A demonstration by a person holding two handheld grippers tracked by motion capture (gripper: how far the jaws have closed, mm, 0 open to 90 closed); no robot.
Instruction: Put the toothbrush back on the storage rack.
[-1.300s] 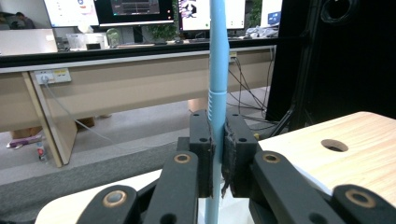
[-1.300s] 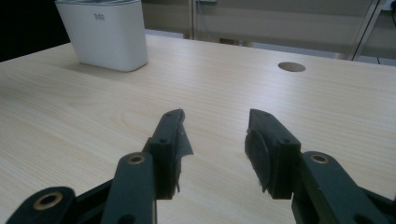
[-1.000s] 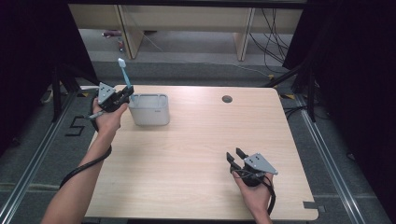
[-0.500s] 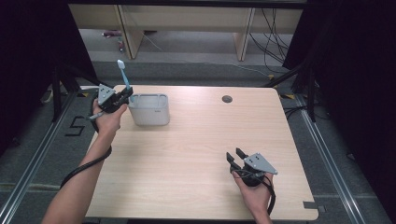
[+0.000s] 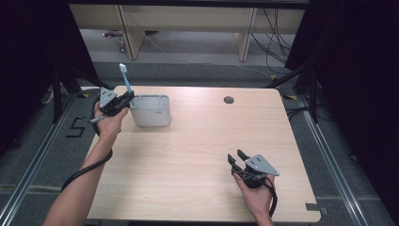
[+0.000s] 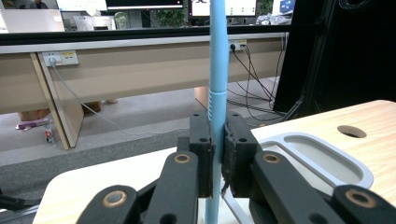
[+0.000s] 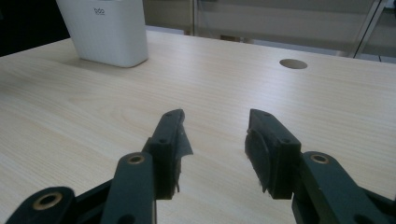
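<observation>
Little differs from a second ago: your left tool point(image 5: 126, 99) sits at the same far left corner of the worktop point(image 5: 197, 155), with the blue toothbrush point(image 5: 125, 80) upright in it just as it was, and your right tool point(image 5: 239, 158) has not left its spot near the front right edge. Your left tool's jaws are clamped tight on the toothbrush handle point(image 6: 217, 93); in the left gripper view the pads press the handle from both sides, the shaft runs straight up between them, and its lower end shows below the pads. In the high view the bristled head points up, above the worktop's far edge, and the handle stands just beside the left end of the white holder point(image 5: 151, 111), which rests on the worktop at the far left. Whether the handle's tip touches the holder's rim you cannot tell from these views. The holder's oval opening point(image 6: 322, 156) shows in the left gripper view just to the right of the jaws, and what can be seen of its inside looks bare. Your right tool point(image 7: 215, 144) stands about half open with nothing between its pads, resting low over bare wood, well apart from the holder point(image 7: 105, 30) and from the round cable hole point(image 7: 293, 64) at the far edge.
</observation>
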